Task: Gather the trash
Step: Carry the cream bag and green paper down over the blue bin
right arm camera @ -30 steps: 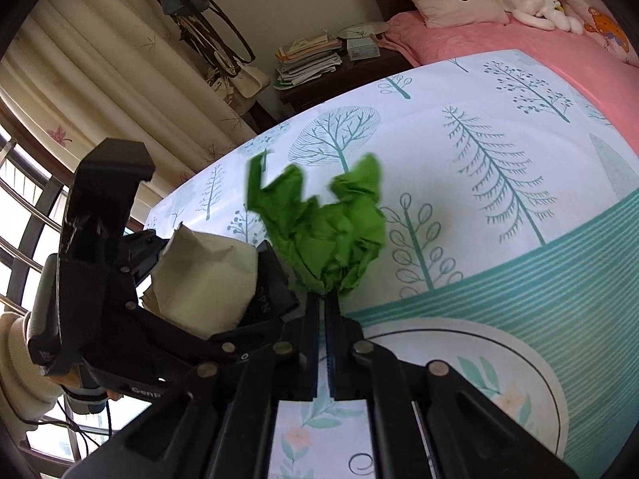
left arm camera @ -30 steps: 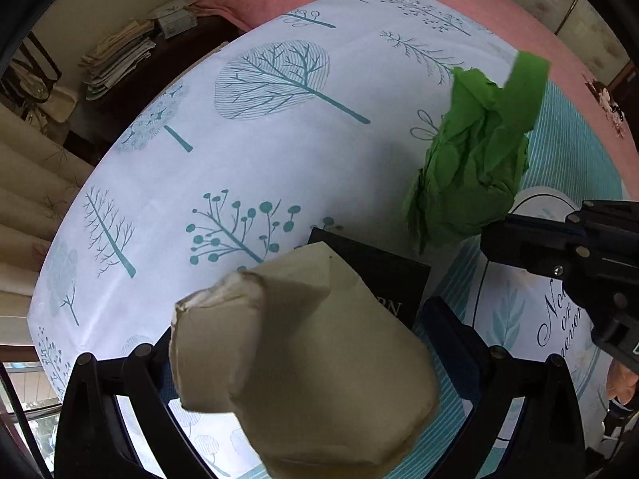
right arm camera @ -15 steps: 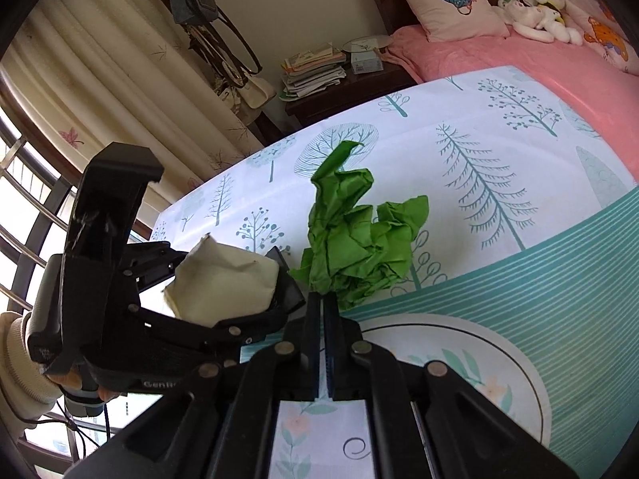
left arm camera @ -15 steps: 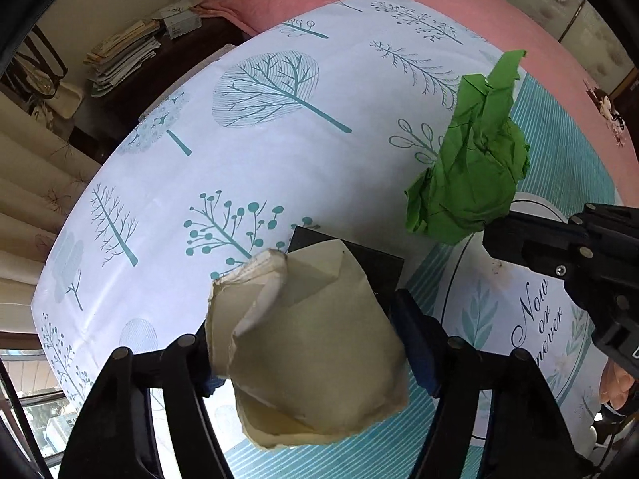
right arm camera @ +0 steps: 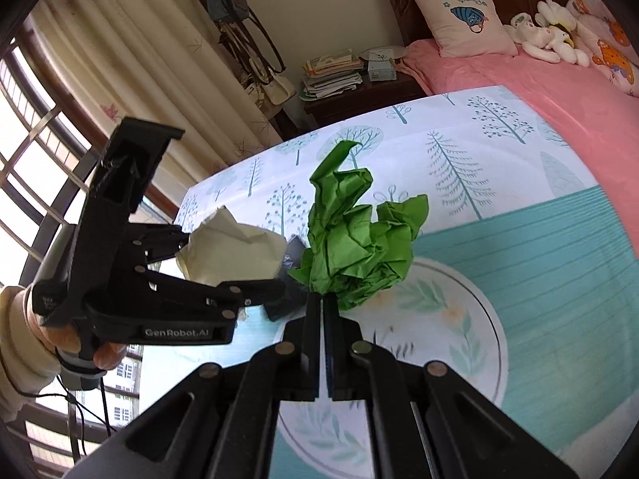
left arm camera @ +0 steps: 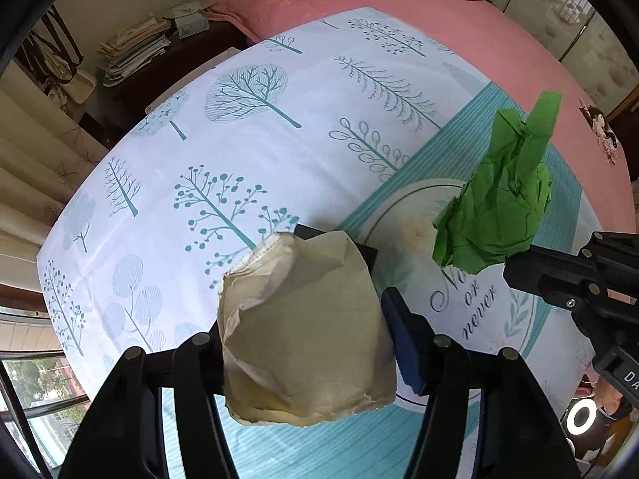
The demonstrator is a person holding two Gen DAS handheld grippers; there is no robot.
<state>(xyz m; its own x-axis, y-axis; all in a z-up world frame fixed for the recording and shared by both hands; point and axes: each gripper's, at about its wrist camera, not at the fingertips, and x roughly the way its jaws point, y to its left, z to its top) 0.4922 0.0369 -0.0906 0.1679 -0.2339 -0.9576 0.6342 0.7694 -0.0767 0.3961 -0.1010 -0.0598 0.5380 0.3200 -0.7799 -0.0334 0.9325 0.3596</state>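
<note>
Left wrist view: the left gripper has the beige wad squarely between its fingers, jaws closing on it, the blue pad of the right-hand finger pressed into the paper's side and the other finger hidden behind the crumple. The wad bulges well past the fingertips and hangs clear above the bed, and a dark flat object peeks out from behind its top edge; what it is, I can't tell. Off to the right, the right gripper reaches in from the edge with the green wad at its tip, also up in the air. Over to the right wrist view: the right gripper is clamped tight, fingers together, pinching the bottom corner of the green wad, which fans upward from the tips with one strip sticking up tall. Just to its left the left gripper comes in sideways with the beige wad, the two wads near each other but apart. A hand in a cream sleeve grips the left handle. Below lies the sheet, white with teal trees and a striped teal band around a round emblem, and a pink blanket beyond it. At the headboard, a pillow and plush toys; a nightstand piled with papers; curtains and a barred window on the left.
</note>
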